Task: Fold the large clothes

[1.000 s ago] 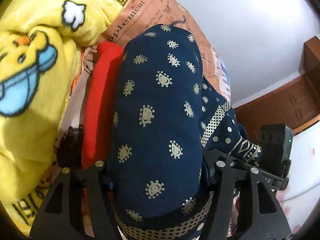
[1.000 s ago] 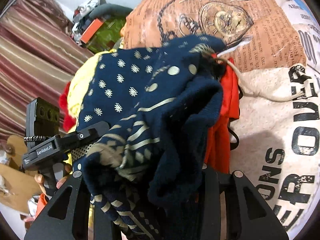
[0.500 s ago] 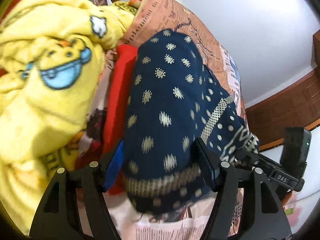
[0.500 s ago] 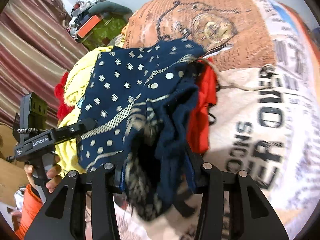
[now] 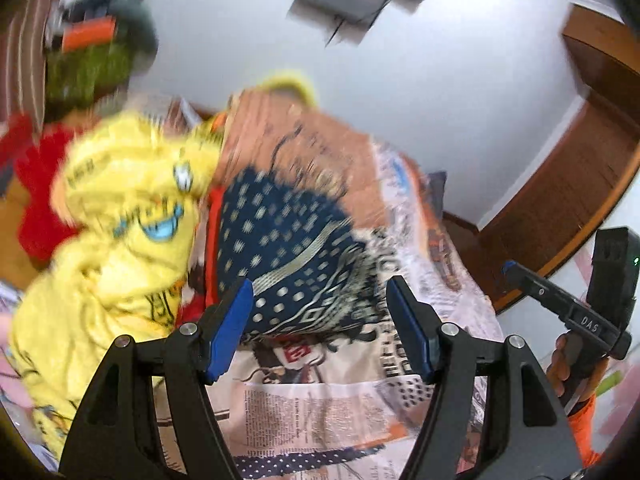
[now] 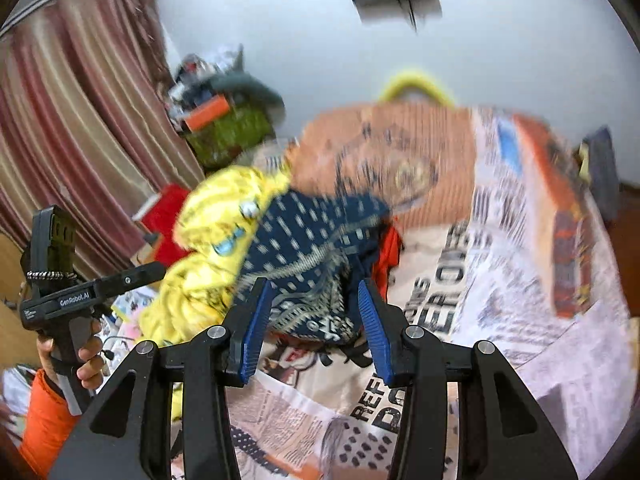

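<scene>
A navy garment with gold dots and bands (image 5: 288,256) lies bunched on the newspaper-print bedspread (image 5: 320,408), over a red-orange garment (image 6: 390,252). My left gripper (image 5: 322,320) hovers above and short of it, open, with nothing between its blue pads (image 5: 234,328). In the right wrist view the same navy garment (image 6: 316,248) lies beyond my right gripper (image 6: 314,320), which is also open and holds nothing. Each view shows the other hand-held gripper at its edge. Both views are motion-blurred.
A yellow fleece garment with a cartoon print (image 5: 120,240) is heaped left of the navy one, with a red item (image 5: 36,184) behind it. Striped curtain (image 6: 60,120) and a clutter pile (image 6: 224,120) stand at the left; wooden furniture (image 5: 580,200) at the right.
Both grippers let go of the navy garment and rose back from it. It now rests on the bed, farther away, and more of the room shows.
</scene>
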Tool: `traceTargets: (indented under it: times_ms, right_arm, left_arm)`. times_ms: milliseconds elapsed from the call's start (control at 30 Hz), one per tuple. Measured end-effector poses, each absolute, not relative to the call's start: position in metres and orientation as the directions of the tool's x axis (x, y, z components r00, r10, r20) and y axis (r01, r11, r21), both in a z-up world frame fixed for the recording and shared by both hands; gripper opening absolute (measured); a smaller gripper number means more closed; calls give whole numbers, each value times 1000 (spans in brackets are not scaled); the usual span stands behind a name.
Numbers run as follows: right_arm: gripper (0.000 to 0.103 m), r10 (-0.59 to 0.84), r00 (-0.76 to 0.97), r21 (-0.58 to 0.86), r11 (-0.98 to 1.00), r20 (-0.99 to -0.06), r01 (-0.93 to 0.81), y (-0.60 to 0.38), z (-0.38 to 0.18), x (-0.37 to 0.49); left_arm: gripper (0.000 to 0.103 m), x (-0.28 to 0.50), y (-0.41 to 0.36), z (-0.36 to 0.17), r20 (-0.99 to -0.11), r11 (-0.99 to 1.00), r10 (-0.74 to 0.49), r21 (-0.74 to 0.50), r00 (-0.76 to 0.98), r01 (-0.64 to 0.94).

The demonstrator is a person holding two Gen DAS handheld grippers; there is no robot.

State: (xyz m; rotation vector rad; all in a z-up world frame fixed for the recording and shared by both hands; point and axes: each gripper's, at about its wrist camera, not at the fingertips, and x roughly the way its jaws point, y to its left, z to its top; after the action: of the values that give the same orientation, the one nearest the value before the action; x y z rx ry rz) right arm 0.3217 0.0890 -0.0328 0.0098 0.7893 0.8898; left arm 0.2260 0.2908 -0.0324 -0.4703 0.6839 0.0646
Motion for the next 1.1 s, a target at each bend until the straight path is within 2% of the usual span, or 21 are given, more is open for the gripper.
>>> traceTargets:
  times_ms: [200,367,667,767,800,833,967,1100]
  right_arm:
    - [41,752,497,229,625,-433,-746,59,29,250]
    - [41,773,564,165,621,-290,-766,41,53,194]
    - [42,759,625,121,648,-181,-752,30,55,146]
    - [51,743,643,111,666,-183,-738,30,52,143]
    - [59,736,652,99,674,-184,-732,32,50,142]
    - [69,727,662,85,683,-184,-726,33,49,141]
    - [86,677,715,36,730,-172,-683,36,48,137]
    - [99,664,728,29,742,-171,-670,36,51,137]
  left_arm:
    - [67,167,234,35,-473,957,26,-244,880,-159]
    - [67,113,188,68,-320,977,120,-130,940,-169]
    - [67,55,145,72,-170,967,241,-39,955,-251]
    - [68,46,141,72,-148,962,261,-38,954,-269]
    - [69,45,142,72,-145,961,266,-41,953,-275]
    - [71,43,142,71,-144,958,276,-39,950,-284]
    - [94,37,144,67,-133,945,316,-43,940,-324]
    - [97,38,151,60,-153,939,324,-68,933,-338]
